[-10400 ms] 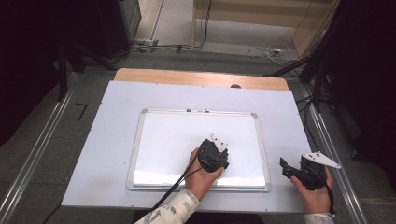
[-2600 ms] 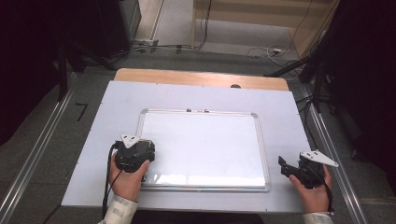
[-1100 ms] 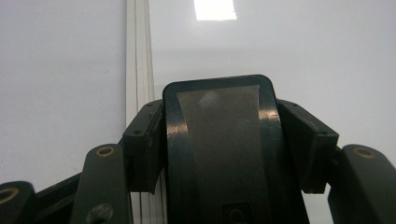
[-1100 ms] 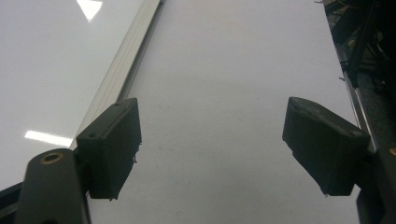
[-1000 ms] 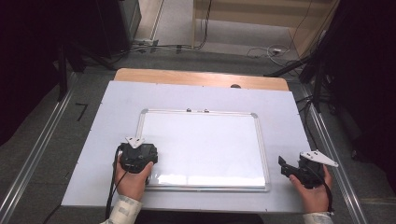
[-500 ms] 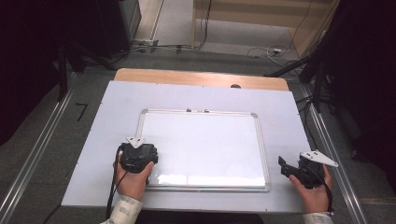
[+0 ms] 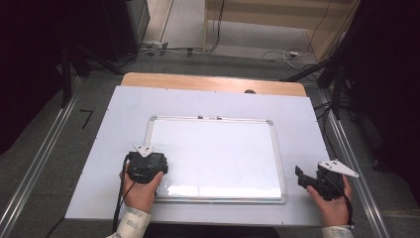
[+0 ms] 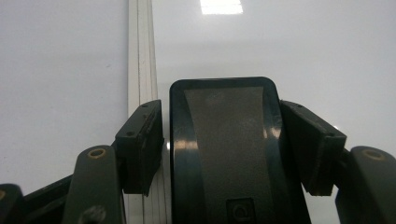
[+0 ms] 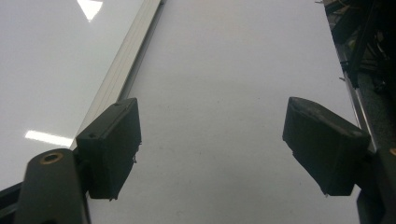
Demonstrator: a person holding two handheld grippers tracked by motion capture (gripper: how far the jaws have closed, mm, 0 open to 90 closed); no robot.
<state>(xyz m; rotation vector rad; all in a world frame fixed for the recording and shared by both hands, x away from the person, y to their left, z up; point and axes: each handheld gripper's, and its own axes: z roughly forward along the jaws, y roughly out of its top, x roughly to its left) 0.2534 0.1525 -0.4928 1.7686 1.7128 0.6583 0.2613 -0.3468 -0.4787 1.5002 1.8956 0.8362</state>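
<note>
Beside whiteboard frame [image 8: 140, 70] — eraser [image 8: 224, 149] between loosening left tool [image 8: 229, 144].

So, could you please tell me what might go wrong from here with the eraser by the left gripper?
1. The left gripper jaws have just been opening, with the eraser between them and little clearance. Pulling away askew could snag and drag it.
2. The eraser lies right beside the whiteboard frame, so a nudge might tip it onto that edge.
</note>
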